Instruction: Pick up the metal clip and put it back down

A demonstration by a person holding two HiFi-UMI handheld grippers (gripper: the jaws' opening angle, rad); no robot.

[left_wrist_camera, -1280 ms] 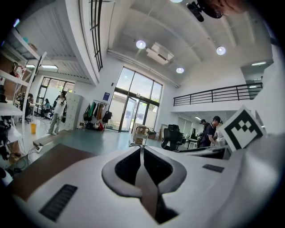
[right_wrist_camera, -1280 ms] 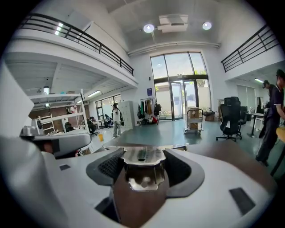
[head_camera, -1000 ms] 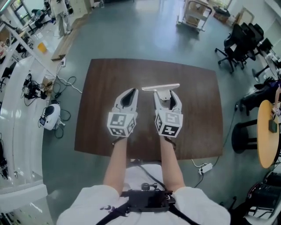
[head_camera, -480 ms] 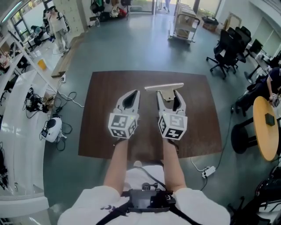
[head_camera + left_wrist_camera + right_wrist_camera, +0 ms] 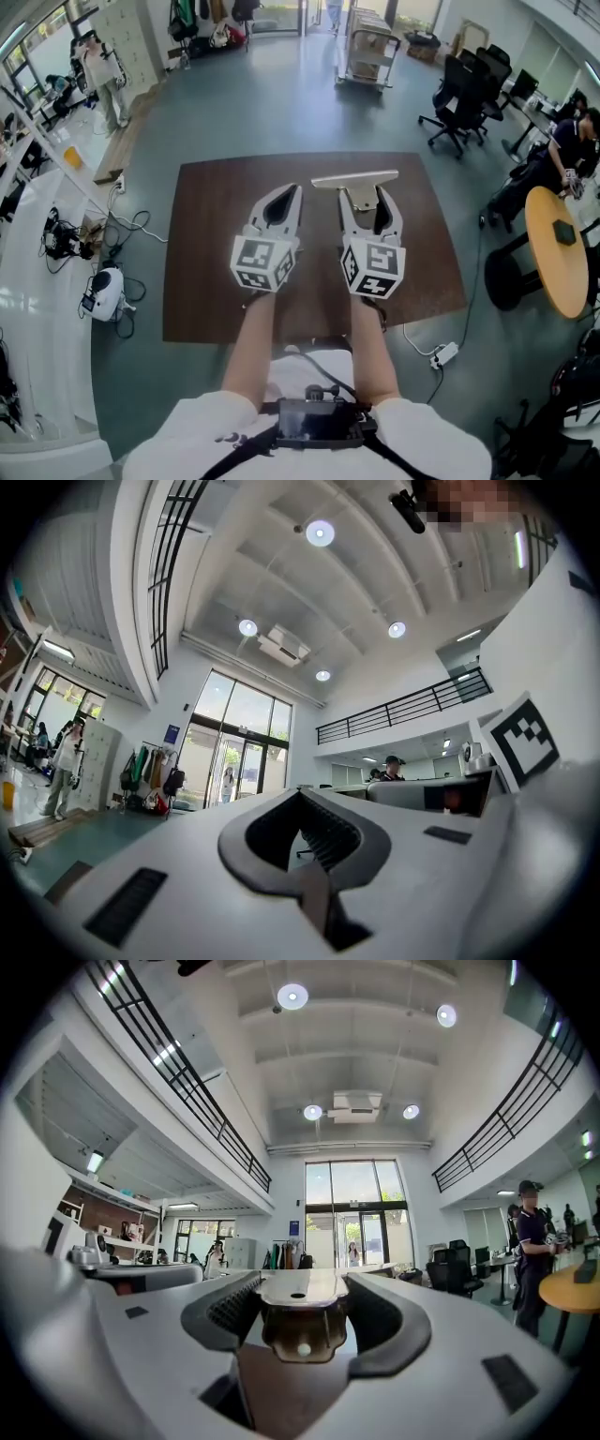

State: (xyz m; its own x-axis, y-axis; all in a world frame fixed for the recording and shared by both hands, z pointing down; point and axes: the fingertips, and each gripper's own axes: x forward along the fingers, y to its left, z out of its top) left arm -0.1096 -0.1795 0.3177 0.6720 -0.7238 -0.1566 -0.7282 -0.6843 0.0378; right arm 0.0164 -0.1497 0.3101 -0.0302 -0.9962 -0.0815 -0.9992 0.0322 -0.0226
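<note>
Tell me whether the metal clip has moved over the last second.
Yes. Held by the right gripper, the metal clip shows nearer the table's far edge.

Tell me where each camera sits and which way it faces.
Head view: on the person's head, looking steeply down at the brown table; both forearms, the left gripper and the right gripper show.
Left gripper view: on the left gripper, facing along its closed, empty jaws toward glass doors and the ceiling.
Right gripper view: on the right gripper, facing along jaws gripping the metal clip, toward the same doors.
Shared: head and right gripper views both show the metal clip; both gripper views show the doors.
</note>
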